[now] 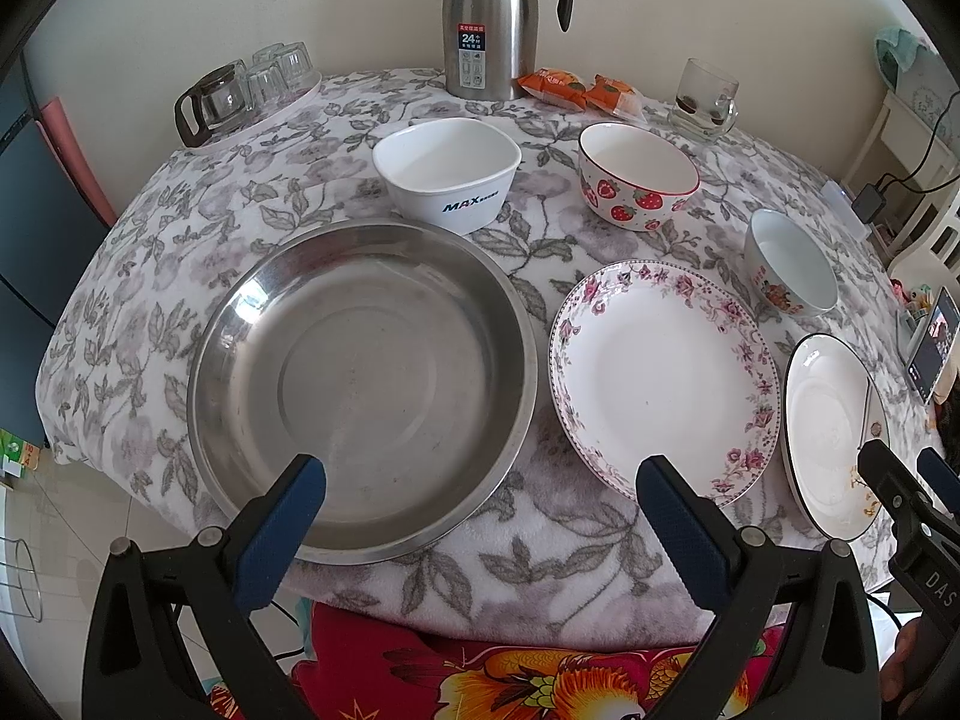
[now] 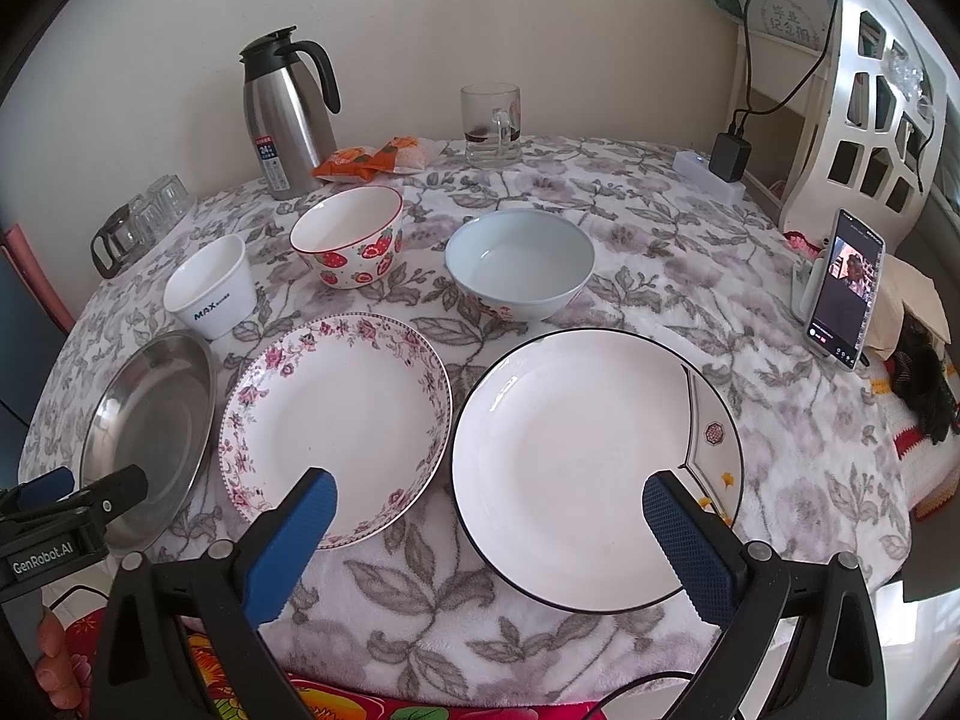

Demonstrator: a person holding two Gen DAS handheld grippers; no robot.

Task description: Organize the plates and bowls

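Your left gripper (image 1: pixel 480 474) wide apart, holding nothing, over steel plate (image 1: pixel 360 384). Your right gripper (image 2: pixel 489 492) wide apart over black-rimmed plate (image 2: pixel 576 456). Flower plate (image 2: pixel 342 414) between those two plates.

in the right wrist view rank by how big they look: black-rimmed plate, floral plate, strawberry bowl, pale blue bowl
1. black-rimmed plate, largest, though nearest the camera
2. floral plate
3. pale blue bowl
4. strawberry bowl, close to the blue one and farther back, so unsure
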